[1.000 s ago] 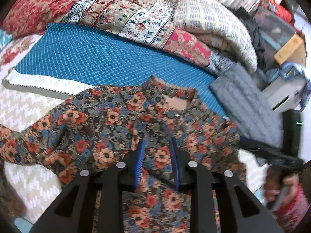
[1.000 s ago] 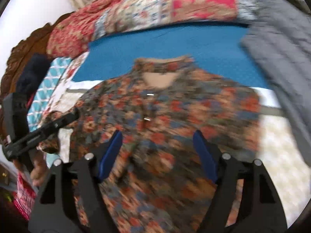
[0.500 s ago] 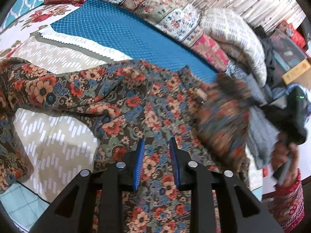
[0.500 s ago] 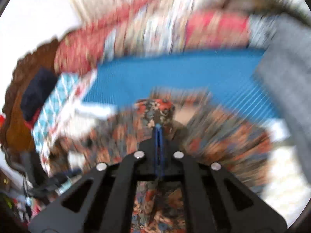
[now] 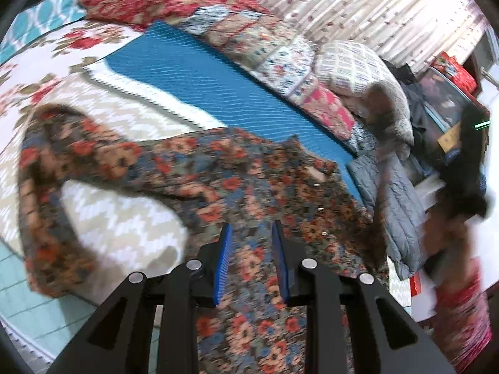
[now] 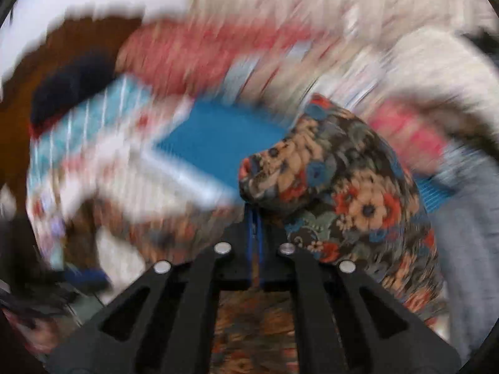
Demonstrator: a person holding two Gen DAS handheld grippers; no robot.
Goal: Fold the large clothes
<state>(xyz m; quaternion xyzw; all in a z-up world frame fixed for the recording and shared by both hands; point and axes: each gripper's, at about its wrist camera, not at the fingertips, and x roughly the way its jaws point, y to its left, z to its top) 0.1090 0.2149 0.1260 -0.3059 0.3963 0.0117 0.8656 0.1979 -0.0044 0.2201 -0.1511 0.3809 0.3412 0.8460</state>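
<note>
Across the near half of the bed, in the left wrist view, a floral shirt [image 5: 237, 187] lies spread on a beige-and-white zigzag bedsheet [image 5: 118, 218]. Its print is dense: orange, red and peach flowers with blue leaves on a dark ground. One long sleeve runs out to the left and bends down toward the near left edge. The collar [image 5: 312, 159] points far right, lying against a teal mat [image 5: 199, 81], and a few small buttons show down the placket. The picture is smeared with motion, so finer weave cannot be made out.

The left gripper [image 5: 251, 260] hangs above the shirt body with its 2 blue-padded fingers [image 5: 223, 261] spread apart, nothing between them.

From the right wrist view, the right gripper [image 6: 255, 227] has its blue pads pressed together on a fold of the same shirt [image 6: 349, 187], which bunches up over the tips and drapes off to the right in a lifted mound; here the print is sharp while the whole background streaks.

Beyond the mat, patterned quilts [image 5: 265, 46] are heaped along the far side, with a pale checked pillow [image 5: 352, 65] further right. A grey quilted jacket [image 5: 396, 199] lies at the right edge of the bed, just beside the shirt.
</note>
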